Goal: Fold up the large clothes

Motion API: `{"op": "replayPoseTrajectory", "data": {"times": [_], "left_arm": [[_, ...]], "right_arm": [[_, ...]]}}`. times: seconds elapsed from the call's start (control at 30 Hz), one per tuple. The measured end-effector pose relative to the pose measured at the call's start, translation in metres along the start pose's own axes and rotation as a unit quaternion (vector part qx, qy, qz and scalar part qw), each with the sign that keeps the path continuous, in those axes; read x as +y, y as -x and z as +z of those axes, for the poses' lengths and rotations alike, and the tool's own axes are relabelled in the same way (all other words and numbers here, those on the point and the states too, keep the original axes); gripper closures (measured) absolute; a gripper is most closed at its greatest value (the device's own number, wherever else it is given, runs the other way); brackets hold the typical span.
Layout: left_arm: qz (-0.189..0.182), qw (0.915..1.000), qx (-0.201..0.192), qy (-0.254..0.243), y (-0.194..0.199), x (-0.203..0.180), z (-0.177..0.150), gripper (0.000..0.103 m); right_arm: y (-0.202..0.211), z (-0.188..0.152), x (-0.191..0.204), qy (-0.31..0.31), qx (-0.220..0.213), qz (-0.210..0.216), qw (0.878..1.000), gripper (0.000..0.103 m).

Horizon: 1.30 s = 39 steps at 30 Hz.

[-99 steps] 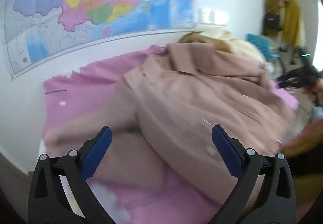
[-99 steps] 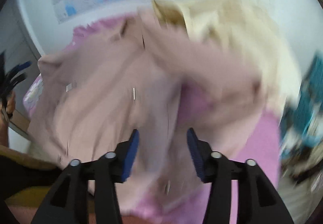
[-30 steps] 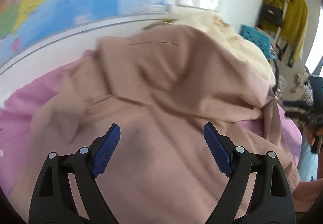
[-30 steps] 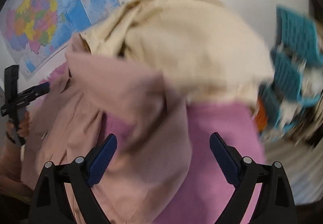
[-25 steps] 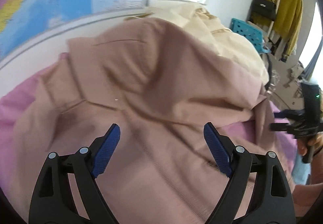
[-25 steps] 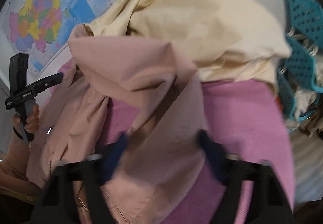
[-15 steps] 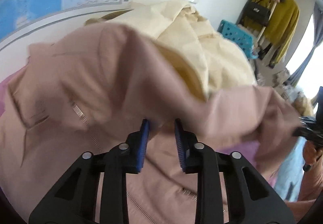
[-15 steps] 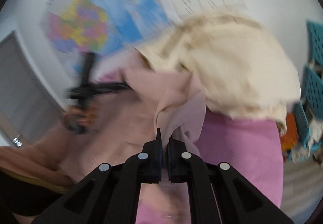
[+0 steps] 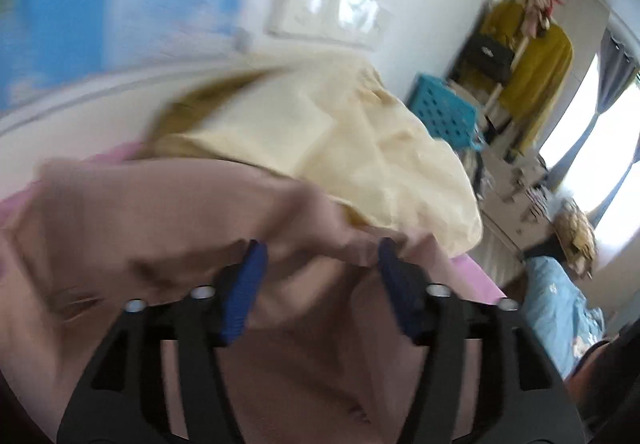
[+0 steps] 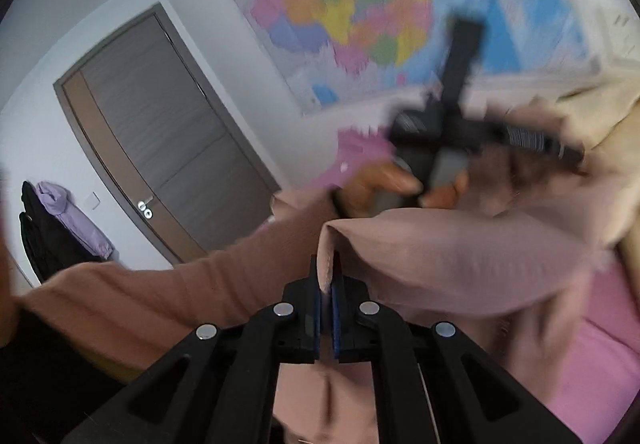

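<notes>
A dusty-pink coat (image 9: 160,224) lies bunched on a pink sheet (image 10: 592,364), with a cream garment (image 9: 340,147) heaped behind it. My left gripper (image 9: 320,272) has its jaws opening; a ridge of the pink coat sags between and over the blue pads (image 9: 244,284), not pinched. My right gripper (image 10: 326,276) is shut on a fold of the pink coat (image 10: 460,256) and holds it lifted. The right wrist view also shows the left gripper (image 10: 552,145), blurred, in a hand (image 10: 380,183) above the coat.
A wall map (image 10: 360,11) and sockets (image 9: 328,15) hang behind the bed. A teal basket (image 9: 444,111), a rack of mustard clothes (image 9: 532,55) and blue bedding (image 9: 560,316) stand to the right. A grey door (image 10: 160,131) is at the left. A sleeve (image 10: 180,304) crosses below.
My right gripper went from wide open to shut on a fold of the pink coat, then lifted it and swung left. The left jaws narrowed on the coat and have widened again.
</notes>
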<state>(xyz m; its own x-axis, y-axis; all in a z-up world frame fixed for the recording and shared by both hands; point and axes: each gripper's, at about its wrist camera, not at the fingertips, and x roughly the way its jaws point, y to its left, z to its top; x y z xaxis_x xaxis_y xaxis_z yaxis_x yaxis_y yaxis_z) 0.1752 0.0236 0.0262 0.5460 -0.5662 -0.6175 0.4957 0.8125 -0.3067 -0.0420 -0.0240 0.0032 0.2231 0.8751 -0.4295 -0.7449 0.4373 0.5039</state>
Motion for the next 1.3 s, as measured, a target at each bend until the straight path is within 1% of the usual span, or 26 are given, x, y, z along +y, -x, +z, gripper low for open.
{"op": "replayPoseTrajectory", "data": {"times": [0.07, 0.13, 0.2, 0.27, 0.3, 0.33, 0.43, 0.47, 0.53, 0.57, 0.63, 0.7, 0.73, 0.8, 0.87, 0.9, 0.93, 0.97, 1.0, 1.03, 1.07, 1.1, 1.2, 1.23, 1.27, 1.3], "left_arm": [[0.042, 0.9988, -0.023, 0.01, 0.031, 0.021, -0.007, 0.033], [0.072, 0.9964, -0.036, 0.026, 0.06, 0.04, -0.018, 0.028], [0.101, 0.9929, -0.047, 0.041, 0.092, 0.059, -0.039, 0.028], [0.113, 0.9915, -0.048, 0.042, 0.113, 0.067, -0.06, 0.024], [0.122, 0.9905, -0.047, 0.041, 0.122, 0.068, -0.071, 0.021], [0.129, 0.9898, -0.045, 0.039, 0.128, 0.069, -0.084, 0.02], [0.13, 0.9908, -0.013, 0.036, 0.134, 0.064, -0.123, 0.019], [0.123, 0.9919, 0.0, 0.031, 0.131, 0.057, -0.137, 0.019], [0.105, 0.994, 0.014, 0.027, 0.127, 0.047, -0.157, 0.019], [0.09, 0.9953, 0.025, 0.025, 0.121, 0.036, -0.166, 0.018], [0.068, 0.997, 0.028, 0.023, 0.114, 0.026, -0.172, 0.014], [0.035, 0.9985, 0.036, 0.02, 0.103, 0.01, -0.177, 0.011], [0.023, 0.9988, 0.041, 0.013, 0.099, 0.003, -0.179, 0.009], [0.025, 0.9981, 0.056, -0.011, 0.086, -0.012, -0.183, 0.008], [0.035, 0.9959, 0.079, -0.024, 0.074, -0.019, -0.186, 0.009], [0.044, 0.9947, 0.09, -0.026, 0.07, -0.019, -0.188, 0.015], [0.048, 0.994, 0.094, -0.029, 0.07, -0.017, -0.19, 0.033], [0.052, 0.9931, 0.1, -0.033, 0.07, -0.012, -0.19, 0.041], [0.051, 0.9929, 0.103, -0.032, 0.072, -0.006, -0.19, 0.057], [0.045, 0.9933, 0.103, -0.025, 0.075, 0.002, -0.188, 0.082], [0.035, 0.9943, 0.101, -0.01, 0.082, 0.015, -0.185, 0.092], [0.039, 0.9944, 0.098, 0.005, 0.088, 0.028, -0.18, 0.096], [0.077, 0.9933, 0.071, 0.049, 0.111, 0.076, -0.163, 0.095], [0.089, 0.9916, 0.066, 0.068, 0.115, 0.091, -0.159, 0.086], [0.106, 0.987, 0.061, 0.104, 0.121, 0.115, -0.153, 0.08], [0.132, 0.9804, 0.057, 0.135, 0.125, 0.138, -0.148, 0.07]], "right_arm": [[-0.038, 0.004, -0.016, -0.017, 0.022, 0.006, 1.0, 0.098], [-0.064, 0.007, -0.024, -0.018, 0.038, -0.005, 0.999, 0.097], [-0.094, 0.009, -0.034, -0.028, 0.068, -0.011, 0.997, 0.092], [-0.116, 0.008, -0.04, -0.034, 0.106, -0.04, 0.993, 0.073], [-0.119, 0.008, -0.042, -0.032, 0.12, -0.048, 0.991, 0.05], [-0.118, 0.009, -0.043, -0.03, 0.124, -0.057, 0.99, 0.049], [-0.089, 0.019, -0.037, -0.006, 0.122, -0.076, 0.99, 0.049], [-0.071, 0.023, -0.034, 0.009, 0.107, -0.088, 0.99, 0.049], [-0.032, 0.038, -0.031, 0.04, 0.062, -0.134, 0.988, 0.049], [-0.012, 0.047, -0.035, 0.046, 0.033, -0.18, 0.982, 0.049], [0.004, 0.063, -0.053, 0.036, 0.016, -0.253, 0.967, 0.049], [0.001, 0.071, -0.071, 0.018, 0.026, -0.278, 0.96, 0.048], [-0.008, 0.075, -0.082, 0.012, 0.044, -0.289, 0.956, 0.049], [-0.029, 0.077, -0.098, 0.009, 0.078, -0.326, 0.942, 0.051], [-0.048, 0.078, -0.116, 0.004, 0.111, -0.355, 0.928, 0.069], [-0.054, 0.082, -0.125, -0.004, 0.123, -0.356, 0.926, 0.092], [-0.056, 0.086, -0.13, -0.002, 0.128, -0.365, 0.922, 0.098], [-0.051, 0.092, -0.134, -0.001, 0.117, -0.384, 0.916, 0.099], [-0.048, 0.095, -0.133, -0.009, 0.113, -0.389, 0.914, 0.099], [-0.039, 0.101, -0.137, -0.017, 0.105, -0.401, 0.91, 0.1], [-0.033, 0.106, -0.142, -0.018, 0.099, -0.415, 0.904, 0.1], [-0.024, 0.112, -0.144, -0.018, 0.095, -0.427, 0.899, 0.1], [-0.005, 0.116, -0.158, -0.047, 0.09, -0.428, 0.898, 0.1], [-0.003, 0.117, -0.161, -0.054, 0.089, -0.427, 0.898, 0.1], [0.002, 0.115, -0.166, -0.067, 0.086, -0.421, 0.9, 0.1], [0.002, 0.115, -0.173, -0.087, 0.081, -0.412, 0.904, 0.1]]}}
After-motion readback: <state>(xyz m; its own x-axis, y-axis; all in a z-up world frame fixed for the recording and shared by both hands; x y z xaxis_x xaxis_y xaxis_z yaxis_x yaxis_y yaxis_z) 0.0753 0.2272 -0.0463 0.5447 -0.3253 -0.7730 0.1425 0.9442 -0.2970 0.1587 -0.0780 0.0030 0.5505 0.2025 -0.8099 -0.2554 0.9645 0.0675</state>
